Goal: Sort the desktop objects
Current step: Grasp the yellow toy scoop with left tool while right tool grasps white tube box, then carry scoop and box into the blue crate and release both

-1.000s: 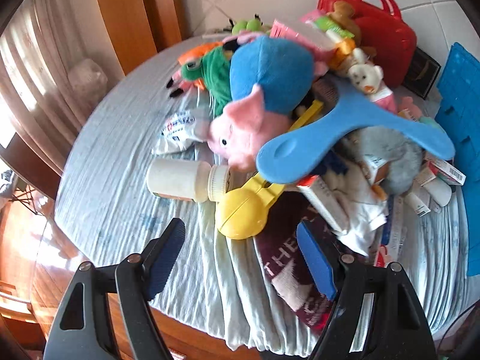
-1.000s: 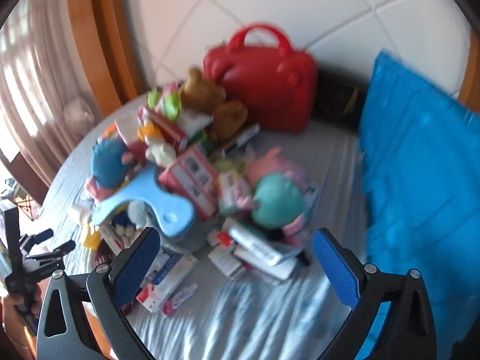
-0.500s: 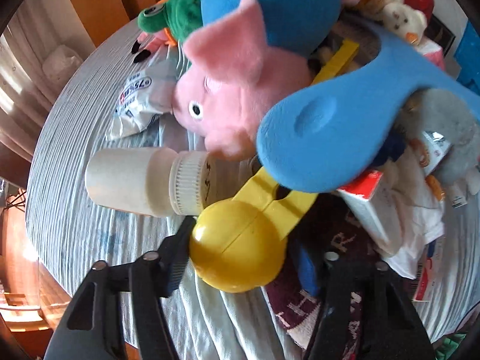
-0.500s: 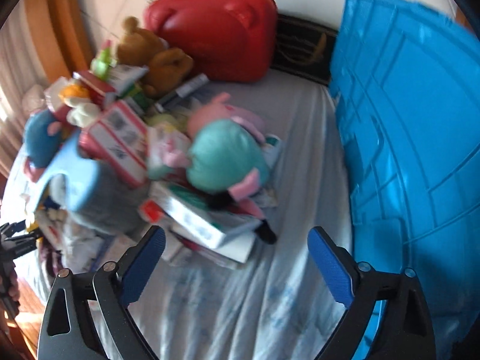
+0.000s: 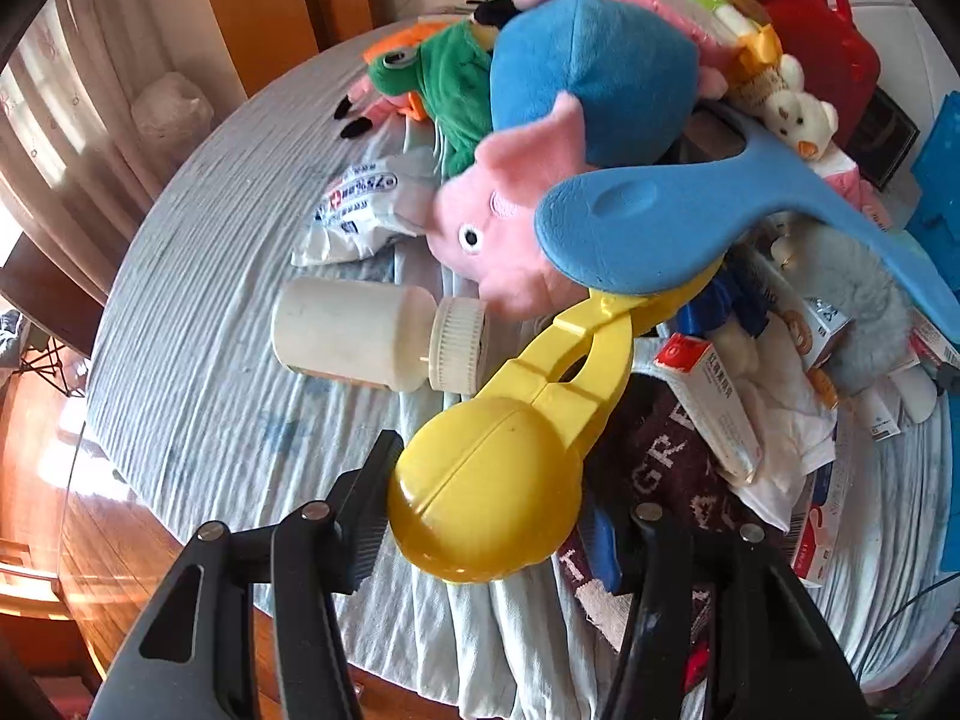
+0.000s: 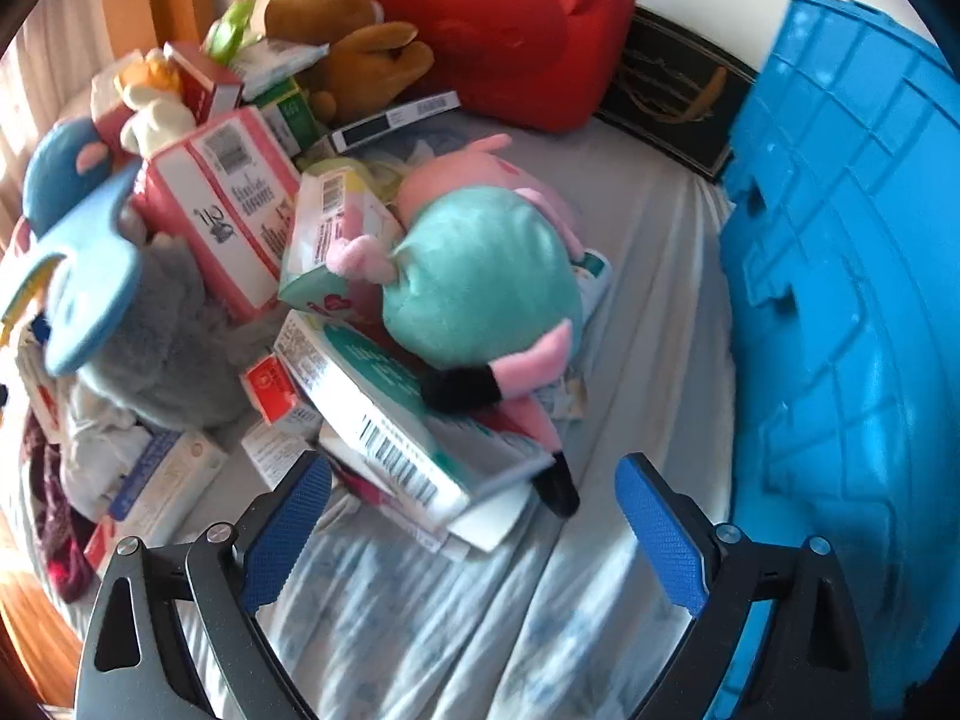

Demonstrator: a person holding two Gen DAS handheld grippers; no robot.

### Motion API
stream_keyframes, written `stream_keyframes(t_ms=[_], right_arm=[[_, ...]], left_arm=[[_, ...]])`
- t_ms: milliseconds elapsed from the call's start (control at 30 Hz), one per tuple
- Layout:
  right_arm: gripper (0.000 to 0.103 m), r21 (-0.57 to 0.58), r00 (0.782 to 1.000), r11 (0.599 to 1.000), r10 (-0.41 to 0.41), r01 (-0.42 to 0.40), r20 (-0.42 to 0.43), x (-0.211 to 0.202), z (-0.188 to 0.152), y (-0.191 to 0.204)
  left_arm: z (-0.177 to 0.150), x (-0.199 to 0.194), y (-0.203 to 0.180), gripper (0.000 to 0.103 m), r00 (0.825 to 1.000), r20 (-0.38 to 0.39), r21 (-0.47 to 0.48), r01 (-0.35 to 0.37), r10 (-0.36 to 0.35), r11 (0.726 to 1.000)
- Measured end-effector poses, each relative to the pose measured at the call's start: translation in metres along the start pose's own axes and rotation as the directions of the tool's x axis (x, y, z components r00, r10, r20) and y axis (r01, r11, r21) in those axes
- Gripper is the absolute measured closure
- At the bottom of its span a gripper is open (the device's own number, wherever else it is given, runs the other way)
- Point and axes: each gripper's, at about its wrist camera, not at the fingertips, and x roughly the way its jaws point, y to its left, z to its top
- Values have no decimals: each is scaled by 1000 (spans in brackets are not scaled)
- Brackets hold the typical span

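Left hand-held gripper (image 5: 492, 516) clamped on yellow ball scoop (image 5: 486, 486), at near edge of surface (image 5: 198, 372), its handles running far-right under blue paddle (image 5: 690, 222). Right hand-held gripper (image 6: 474, 516) spread wide, holding nothing, near side of the box stack (image 6: 384, 420). Blue crate (image 6: 852, 312) right. Teal plush (image 6: 480, 282) lies on the boxes. White bottle (image 5: 372, 336) lies on its side, just left of scoop.

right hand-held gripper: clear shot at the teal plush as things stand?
Probably yes. The right hand-held gripper is open and empty, and the teal plush lies on top of the boxes straight ahead, nothing covering it.
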Motion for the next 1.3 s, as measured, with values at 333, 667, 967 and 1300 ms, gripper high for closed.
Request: stream_keyframes(t_ms=[333, 667, 967, 1300], right_arm=[[72, 37, 996, 996, 84, -84, 13, -11, 1, -2], [83, 75, 984, 988, 125, -135, 131, -61, 6, -1], [86, 79, 968, 988, 113, -134, 222, -100, 14, -1], [86, 98, 925, 987, 78, -123, 373, -162, 20, -6]], left_arm=[[4, -35, -4, 56, 998, 56, 12, 19, -19, 1000], [3, -49, 5, 56, 996, 91, 53, 13, -18, 999], [13, -88, 31, 56, 979, 200, 29, -50, 44, 998], [40, -144, 20, 56, 930, 365, 45, -50, 30, 998]])
